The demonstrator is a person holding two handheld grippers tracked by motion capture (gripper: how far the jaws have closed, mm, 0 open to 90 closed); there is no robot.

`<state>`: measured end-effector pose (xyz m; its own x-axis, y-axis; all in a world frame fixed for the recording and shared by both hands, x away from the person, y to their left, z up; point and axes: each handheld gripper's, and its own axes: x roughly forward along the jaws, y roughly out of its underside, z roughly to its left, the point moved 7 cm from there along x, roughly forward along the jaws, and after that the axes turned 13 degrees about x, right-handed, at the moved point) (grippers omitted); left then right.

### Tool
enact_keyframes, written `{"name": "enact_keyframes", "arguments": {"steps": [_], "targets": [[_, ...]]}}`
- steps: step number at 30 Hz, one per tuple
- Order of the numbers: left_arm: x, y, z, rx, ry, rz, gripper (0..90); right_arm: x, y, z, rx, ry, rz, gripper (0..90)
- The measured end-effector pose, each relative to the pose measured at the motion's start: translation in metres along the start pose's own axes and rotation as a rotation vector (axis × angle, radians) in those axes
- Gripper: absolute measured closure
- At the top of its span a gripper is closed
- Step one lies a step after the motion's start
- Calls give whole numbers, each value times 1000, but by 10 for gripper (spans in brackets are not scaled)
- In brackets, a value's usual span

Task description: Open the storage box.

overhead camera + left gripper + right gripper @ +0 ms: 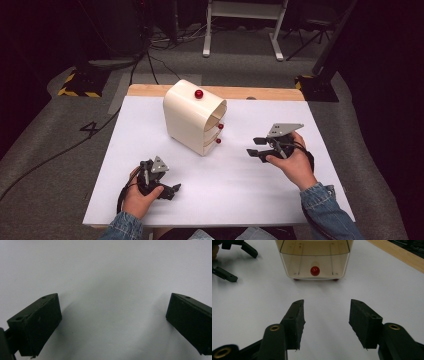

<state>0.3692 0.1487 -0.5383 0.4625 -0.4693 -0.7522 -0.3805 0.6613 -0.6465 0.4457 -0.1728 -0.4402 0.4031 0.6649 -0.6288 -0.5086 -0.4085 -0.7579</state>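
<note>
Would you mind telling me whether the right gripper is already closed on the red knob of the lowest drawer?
No: the right gripper stands open over bare table, well short of the red knob on the cream drawer unit.

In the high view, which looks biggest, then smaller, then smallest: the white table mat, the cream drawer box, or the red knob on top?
1. White table mat
2. Cream drawer box
3. Red knob on top

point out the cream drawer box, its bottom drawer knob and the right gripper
cream drawer box (187, 112), high view, on its curved top shell
bottom drawer knob (315, 270), right gripper view, on the red ball
right gripper (254, 146), high view, midway between its open jaw tips
</note>
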Motion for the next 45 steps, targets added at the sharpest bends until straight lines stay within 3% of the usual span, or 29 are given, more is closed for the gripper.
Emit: {"name": "enact_keyframes", "arguments": {"steps": [5, 8, 21, 32, 45], "targets": [[0, 0, 0, -2, 3, 1, 2, 18, -11, 3, -36, -18, 8, 470], [0, 0, 0, -1, 2, 1, 2, 24, -12, 4, -20, -35, 6, 498], [0, 0, 0, -9, 10, 5, 2, 63, -18, 0, -6, -61, -141, 595], [0, 0, 0, -3, 9, 1, 2, 97, -13, 12, -7, -106, -141, 658], [0, 0, 0, -7, 10, 0, 2, 111, -13, 13, -6, -88, -153, 732]]}}
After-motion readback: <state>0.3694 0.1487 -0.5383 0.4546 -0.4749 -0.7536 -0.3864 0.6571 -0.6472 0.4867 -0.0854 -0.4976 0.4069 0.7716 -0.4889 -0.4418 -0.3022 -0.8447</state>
